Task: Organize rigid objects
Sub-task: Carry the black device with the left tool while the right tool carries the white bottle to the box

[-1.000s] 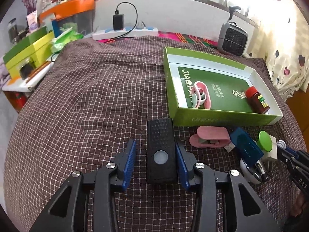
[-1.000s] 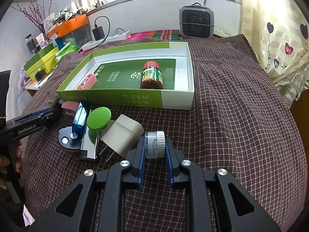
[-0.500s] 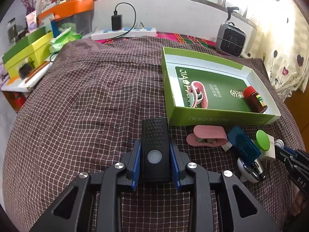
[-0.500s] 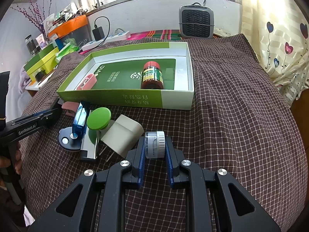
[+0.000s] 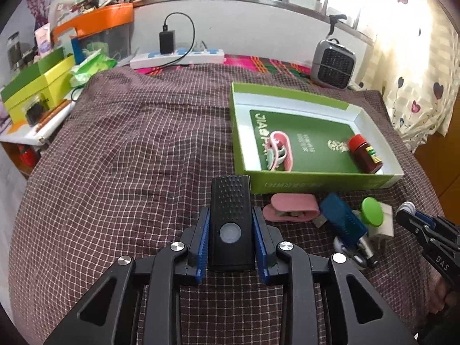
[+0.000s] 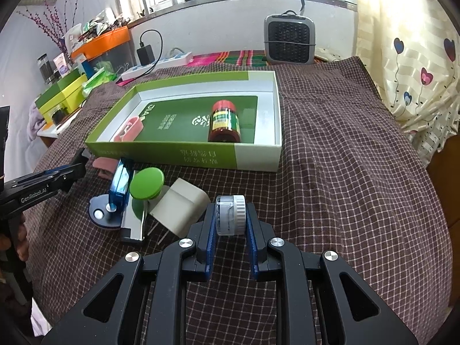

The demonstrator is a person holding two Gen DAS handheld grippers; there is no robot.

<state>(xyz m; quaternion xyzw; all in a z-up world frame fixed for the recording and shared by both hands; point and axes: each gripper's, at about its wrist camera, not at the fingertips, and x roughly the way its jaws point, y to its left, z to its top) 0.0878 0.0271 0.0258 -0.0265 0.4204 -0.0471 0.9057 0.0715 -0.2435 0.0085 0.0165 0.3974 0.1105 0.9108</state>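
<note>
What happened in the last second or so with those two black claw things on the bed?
The left gripper has just been closing: its jaws stood wide around the black remote-like device and now its blue pads press on it. The right gripper stayed shut on the small clear jar with a white lid. The green box, the red-capped bottle in it and the loose things in front of it did not move.

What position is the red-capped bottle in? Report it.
Tipped over: the red-capped bottle lies on its side inside the green box.
</note>
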